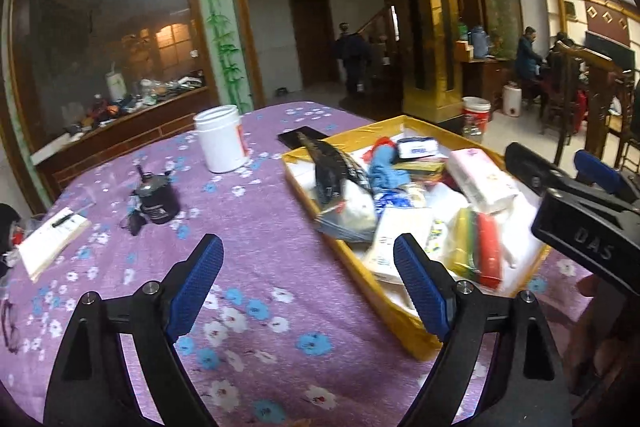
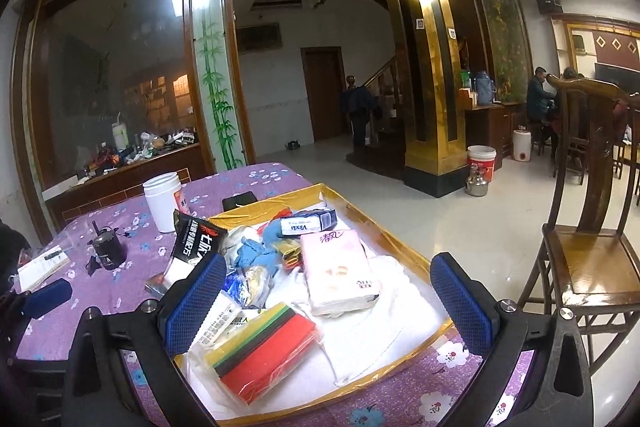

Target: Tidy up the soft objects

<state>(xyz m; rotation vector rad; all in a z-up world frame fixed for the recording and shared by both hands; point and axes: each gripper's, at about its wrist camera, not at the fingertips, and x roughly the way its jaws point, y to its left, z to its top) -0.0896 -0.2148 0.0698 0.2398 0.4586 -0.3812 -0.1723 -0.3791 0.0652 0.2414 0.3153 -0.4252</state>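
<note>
A yellow-rimmed tray [image 2: 404,247] sits on the purple floral tablecloth [image 1: 256,267] and holds soft goods: a pink tissue pack [image 2: 338,275], a bagged stack of coloured cloths [image 2: 264,351], a blue rag [image 2: 256,251], a Vinda tissue packet [image 2: 306,221], a black snack bag [image 2: 196,239] and white cloth [image 2: 384,323]. The tray also shows in the left wrist view [image 1: 360,275]. My left gripper [image 1: 308,263] is open and empty above the tablecloth at the tray's left edge. My right gripper [image 2: 328,287] is open and empty, hovering over the tray.
A white plastic jar [image 1: 222,139], a small black jar [image 1: 158,199], a notepad with pen [image 1: 52,239] and a black phone [image 1: 302,137] lie on the table. A wooden chair [image 2: 588,247] stands right of the table. People are in the room behind.
</note>
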